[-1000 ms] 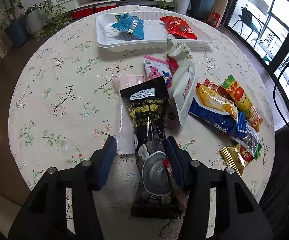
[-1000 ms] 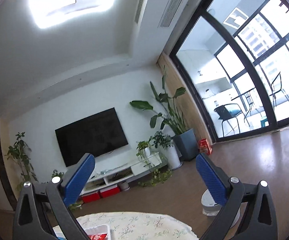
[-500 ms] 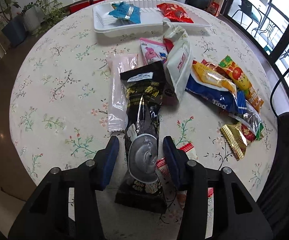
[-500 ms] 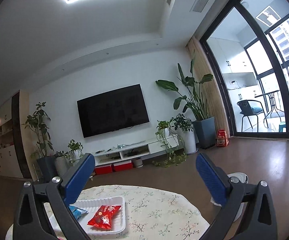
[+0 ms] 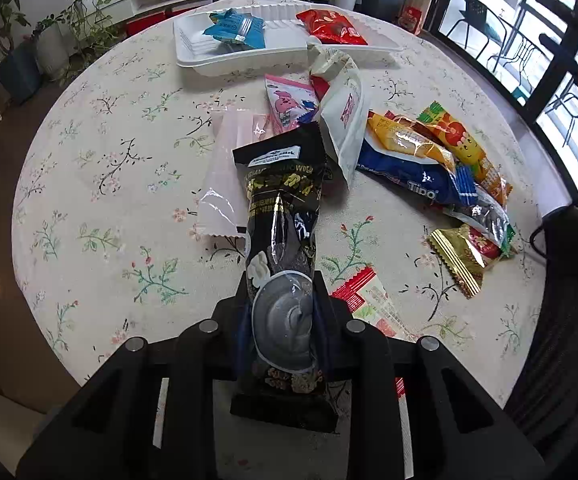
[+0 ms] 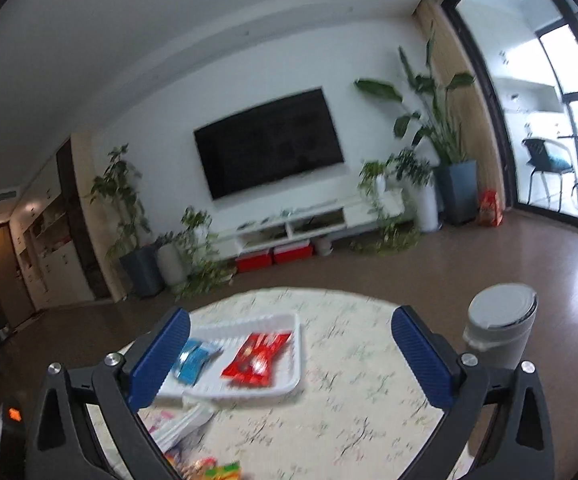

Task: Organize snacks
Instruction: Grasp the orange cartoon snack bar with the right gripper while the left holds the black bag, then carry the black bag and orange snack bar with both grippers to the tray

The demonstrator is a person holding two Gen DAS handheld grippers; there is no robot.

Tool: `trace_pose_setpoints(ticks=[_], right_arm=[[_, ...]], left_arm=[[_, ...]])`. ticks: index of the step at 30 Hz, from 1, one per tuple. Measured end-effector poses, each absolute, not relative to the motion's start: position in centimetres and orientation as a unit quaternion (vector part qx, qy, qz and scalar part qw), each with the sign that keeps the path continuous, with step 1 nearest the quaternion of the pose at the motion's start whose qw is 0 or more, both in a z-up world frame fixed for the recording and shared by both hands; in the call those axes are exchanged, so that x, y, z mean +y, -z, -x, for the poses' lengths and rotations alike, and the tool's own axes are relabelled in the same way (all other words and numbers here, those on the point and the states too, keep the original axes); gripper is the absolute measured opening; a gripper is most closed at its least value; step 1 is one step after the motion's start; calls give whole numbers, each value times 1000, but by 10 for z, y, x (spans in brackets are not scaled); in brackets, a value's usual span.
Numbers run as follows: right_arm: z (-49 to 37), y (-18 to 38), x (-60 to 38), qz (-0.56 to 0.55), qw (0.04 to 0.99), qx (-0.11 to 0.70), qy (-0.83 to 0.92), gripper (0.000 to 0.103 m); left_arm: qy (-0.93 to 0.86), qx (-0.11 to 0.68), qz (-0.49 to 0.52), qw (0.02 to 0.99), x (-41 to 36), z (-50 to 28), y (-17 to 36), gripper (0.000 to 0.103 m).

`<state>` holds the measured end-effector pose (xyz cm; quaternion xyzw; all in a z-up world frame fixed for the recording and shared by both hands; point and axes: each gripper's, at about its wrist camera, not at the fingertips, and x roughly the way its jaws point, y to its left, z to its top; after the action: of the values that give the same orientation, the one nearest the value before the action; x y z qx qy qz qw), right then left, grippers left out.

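Observation:
A long black snack packet (image 5: pixel 283 216) with a grey bowl printed on it lies lengthwise on the round floral table (image 5: pixel 101 184). My left gripper (image 5: pixel 283 312) is shut on its near end, the pads squeezing both sides. A white tray (image 5: pixel 289 46) at the table's far side holds a blue packet (image 5: pixel 235 28) and a red packet (image 5: pixel 331 28). My right gripper (image 6: pixel 289 360) hangs open above the table with nothing between its fingers; the tray (image 6: pixel 289 384), blue packet (image 6: pixel 195 360) and red packet (image 6: pixel 257 360) show beyond it.
Loose snacks crowd the table's right half: a white pouch (image 5: pixel 345 120), a pink packet (image 5: pixel 289 98), a clear wrapper (image 5: pixel 225 176), a blue Tipo pack (image 5: pixel 413 176), orange packets (image 5: pixel 461 148), a gold one (image 5: pixel 459 260). A grey bin (image 6: pixel 501 332) stands on the floor.
My left gripper closed on the black packet's near end. The right gripper tilted down from the ceiling, so the table and tray came into its view.

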<state>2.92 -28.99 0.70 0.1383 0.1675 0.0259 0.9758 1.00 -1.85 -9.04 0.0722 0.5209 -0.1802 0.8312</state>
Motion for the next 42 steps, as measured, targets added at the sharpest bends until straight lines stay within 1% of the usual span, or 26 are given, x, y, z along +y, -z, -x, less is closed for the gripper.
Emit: trace_pose_setpoints(ticks=[2,4,5,7,9,12,18,20,22,23,27,28,30,31,32,37,38,40,42], right_arm=[[-23,-4,-277,-120,966,223,-57,103],[-23,2,-259,-70,948,300,-76,103],[-24,7,-249,-38,934,346,-81,99],[-24,17,-240,-24,913,397,-93,92],[-27,31,-235,-21,887,448,-110,91],[-35,55,-220,14,861,498,-104,87],[-48,91,-209,48,832,544,-99,76],[-56,98,-208,52,824,556,-94,70],[-60,103,-207,51,821,561,-93,67],[-63,105,-208,51,819,564,-93,62],[-71,108,-208,47,815,569,-97,61],[-72,107,-207,46,814,571,-101,59],[-75,107,-205,42,811,572,-112,51],[-75,107,-204,37,810,573,-120,44],[-77,108,-204,34,810,572,-125,40],[-83,108,-214,0,803,579,-139,36],[-84,108,-217,-7,802,581,-141,33],[-83,108,-218,2,801,582,-139,30],[-79,107,-212,23,802,580,-136,30]], left_arm=[[190,518,-49,832,-12,-6,88,23],[200,515,-21,833,-5,-3,85,23],[207,514,-4,832,-1,-3,85,23],[214,513,11,831,4,-1,84,23],[222,508,22,832,7,2,81,23],[233,497,40,835,14,5,77,23],[244,487,75,836,34,7,79,23],[248,484,84,835,39,8,81,23],[251,484,88,834,40,8,83,23],[252,484,88,833,40,6,84,23],[255,483,93,832,42,5,86,23],[255,484,95,832,43,5,87,23],[256,484,97,831,43,4,88,23],[256,484,98,831,44,4,88,23],[256,484,98,831,43,4,88,23],[257,486,95,830,41,5,88,23],[257,485,95,830,41,5,88,23],[257,485,94,831,41,5,88,23],[256,486,93,831,40,4,89,23]])
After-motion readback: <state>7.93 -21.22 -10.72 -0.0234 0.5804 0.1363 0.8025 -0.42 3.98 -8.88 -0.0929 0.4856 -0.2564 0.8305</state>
